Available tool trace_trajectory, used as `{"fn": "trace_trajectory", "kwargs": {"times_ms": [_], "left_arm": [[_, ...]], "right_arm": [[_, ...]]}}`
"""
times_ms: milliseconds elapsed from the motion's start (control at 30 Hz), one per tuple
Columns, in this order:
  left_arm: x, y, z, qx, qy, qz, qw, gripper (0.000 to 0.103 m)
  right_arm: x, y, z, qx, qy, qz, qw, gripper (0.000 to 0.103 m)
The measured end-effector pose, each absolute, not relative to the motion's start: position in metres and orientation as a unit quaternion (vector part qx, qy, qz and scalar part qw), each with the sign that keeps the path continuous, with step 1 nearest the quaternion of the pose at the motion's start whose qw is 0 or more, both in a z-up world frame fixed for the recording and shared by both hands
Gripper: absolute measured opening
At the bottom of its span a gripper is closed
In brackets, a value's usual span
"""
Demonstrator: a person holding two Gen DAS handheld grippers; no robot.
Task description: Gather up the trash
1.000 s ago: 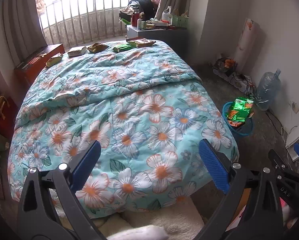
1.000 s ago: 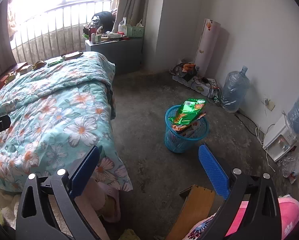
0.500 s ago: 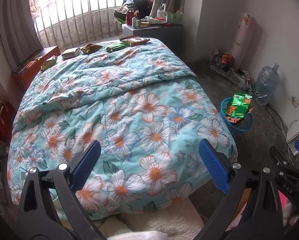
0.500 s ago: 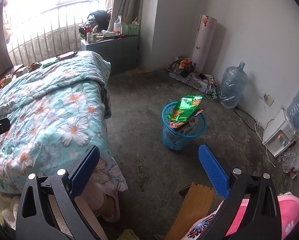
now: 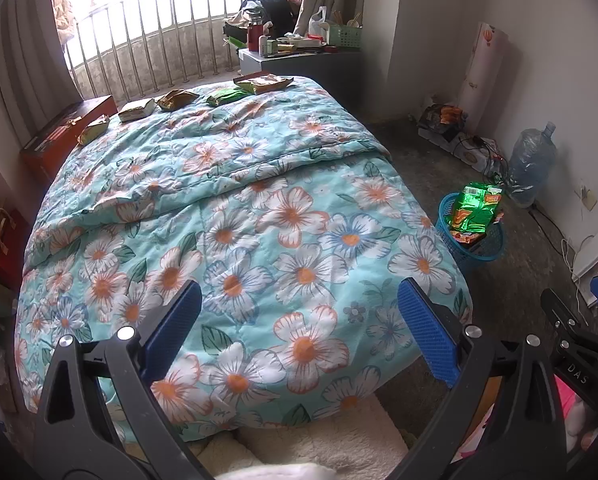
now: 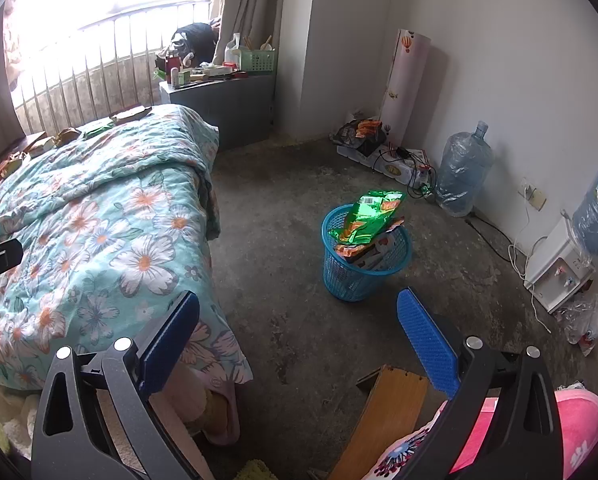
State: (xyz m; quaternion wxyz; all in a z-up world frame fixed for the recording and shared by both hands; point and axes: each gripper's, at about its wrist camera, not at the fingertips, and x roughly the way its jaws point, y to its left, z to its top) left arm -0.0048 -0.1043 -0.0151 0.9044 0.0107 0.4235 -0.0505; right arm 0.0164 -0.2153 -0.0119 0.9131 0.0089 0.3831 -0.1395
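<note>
Several snack wrappers lie in a row at the far end of the floral bed (image 5: 235, 208): a brown one (image 5: 263, 82), a green one (image 5: 225, 97), a gold one (image 5: 175, 100), a pale one (image 5: 137, 110) and one at the left (image 5: 93, 131). A blue mesh basket (image 6: 355, 276) on the floor right of the bed holds a shiny green bag (image 6: 369, 216) and other wrappers; it also shows in the left wrist view (image 5: 479, 248). My left gripper (image 5: 299, 320) is open above the bed's near end. My right gripper (image 6: 299, 328) is open over the floor, empty.
A grey cabinet (image 6: 227, 100) with clutter stands by the window rail. Along the right wall are a water jug (image 6: 461, 176), a power strip with cables (image 6: 395, 164) and a white dispenser (image 6: 559, 264). A wooden board (image 6: 387, 420) and pink fabric (image 6: 579, 432) lie near my right gripper.
Both views have pulled back and risen slightly, so the bed and basket sit a little farther off. Both grippers stay open and empty.
</note>
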Motion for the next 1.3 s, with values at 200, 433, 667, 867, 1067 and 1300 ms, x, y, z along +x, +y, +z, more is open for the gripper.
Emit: {"fn": "trace_trajectory", "kwargs": {"times_ms": [200, 433, 667, 867, 1067, 1300], "left_arm": [[-0.005, -0.1048, -0.0151, 0.011, 0.424, -0.05, 0.904, 0.094], [-0.0056, -0.1044, -0.0154, 0.011, 0.423, -0.05, 0.905, 0.094], [-0.0056, -0.1047, -0.0155, 0.011, 0.424, -0.051, 0.904, 0.094], [-0.0055, -0.1046, -0.0162, 0.012, 0.425, -0.052, 0.904, 0.094], [-0.0055, -0.105, -0.0158, 0.012, 0.423, -0.051, 0.905, 0.094], [-0.006, -0.1048, -0.0161, 0.012, 0.423, -0.051, 0.905, 0.094]], "right_arm": [[0.0164, -0.2149, -0.0114, 0.009, 0.383, -0.139, 0.913, 0.096], [0.0163, -0.2136, -0.0111, 0.008, 0.382, -0.139, 0.914, 0.096], [0.0166, -0.2124, -0.0108, 0.008, 0.382, -0.139, 0.914, 0.096], [0.0171, -0.2108, -0.0103, 0.008, 0.383, -0.139, 0.913, 0.096], [0.0172, -0.2102, -0.0101, 0.008, 0.382, -0.139, 0.914, 0.096], [0.0172, -0.2104, -0.0103, 0.007, 0.382, -0.139, 0.913, 0.096]]}}
